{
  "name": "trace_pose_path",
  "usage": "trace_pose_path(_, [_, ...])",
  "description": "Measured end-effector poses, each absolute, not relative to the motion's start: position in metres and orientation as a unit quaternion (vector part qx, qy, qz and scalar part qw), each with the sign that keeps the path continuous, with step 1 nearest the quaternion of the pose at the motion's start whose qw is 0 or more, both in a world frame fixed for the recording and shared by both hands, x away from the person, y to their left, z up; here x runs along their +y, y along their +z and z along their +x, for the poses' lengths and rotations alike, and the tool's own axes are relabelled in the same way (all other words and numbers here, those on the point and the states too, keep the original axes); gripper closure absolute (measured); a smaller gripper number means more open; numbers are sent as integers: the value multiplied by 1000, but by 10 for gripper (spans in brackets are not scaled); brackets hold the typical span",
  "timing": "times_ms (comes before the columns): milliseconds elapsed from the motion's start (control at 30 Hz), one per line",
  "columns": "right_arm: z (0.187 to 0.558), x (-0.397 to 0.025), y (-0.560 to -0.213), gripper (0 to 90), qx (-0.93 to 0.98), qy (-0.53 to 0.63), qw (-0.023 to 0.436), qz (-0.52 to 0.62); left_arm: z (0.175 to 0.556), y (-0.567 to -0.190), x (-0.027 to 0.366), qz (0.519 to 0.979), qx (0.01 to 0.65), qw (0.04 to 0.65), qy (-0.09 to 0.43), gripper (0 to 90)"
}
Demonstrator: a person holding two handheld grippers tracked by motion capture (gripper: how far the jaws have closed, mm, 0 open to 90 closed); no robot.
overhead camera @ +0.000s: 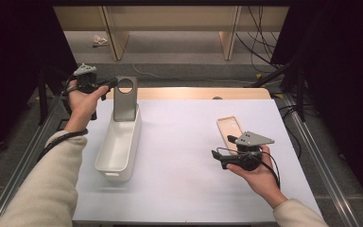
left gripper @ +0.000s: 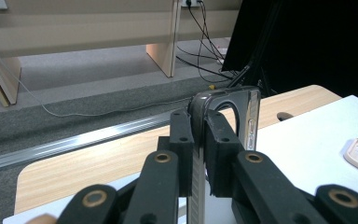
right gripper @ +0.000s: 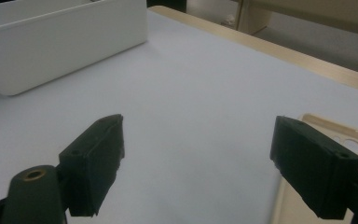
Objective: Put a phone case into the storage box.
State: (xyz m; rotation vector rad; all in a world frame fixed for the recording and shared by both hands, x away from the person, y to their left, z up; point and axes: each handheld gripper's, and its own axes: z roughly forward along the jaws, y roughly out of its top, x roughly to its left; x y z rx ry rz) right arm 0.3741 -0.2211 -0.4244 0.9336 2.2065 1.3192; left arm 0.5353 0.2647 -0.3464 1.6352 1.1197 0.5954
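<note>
A grey phone case [overhead camera: 125,101] with a round camera hole stands upright, its lower end at the far end of the long white bin [overhead camera: 118,151]. My left gripper [overhead camera: 111,85] is shut on the case's upper left edge. In the left gripper view the jaws of the left gripper [left gripper: 199,140] pinch the rim of the grey case [left gripper: 249,116]. A beige phone case [overhead camera: 230,130] lies flat on the white mat at the right. My right gripper [overhead camera: 223,146] hovers just beside its near end, open and empty. The right gripper [right gripper: 200,140] shows the beige case [right gripper: 335,135] by one jaw.
A white mat [overhead camera: 179,189] covers the table, with a bare wooden strip [overhead camera: 194,93] along the far edge. The bin [right gripper: 65,46] lies to the left. Metal rails run along both table sides. Wooden furniture legs and cables stand on the floor beyond.
</note>
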Motion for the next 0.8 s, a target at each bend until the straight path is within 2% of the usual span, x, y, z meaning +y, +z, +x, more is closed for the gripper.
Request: trace_pose_path(800, [374,-221,-424,185,790,473,201,335,541,-354,264,683,473,500,245,823])
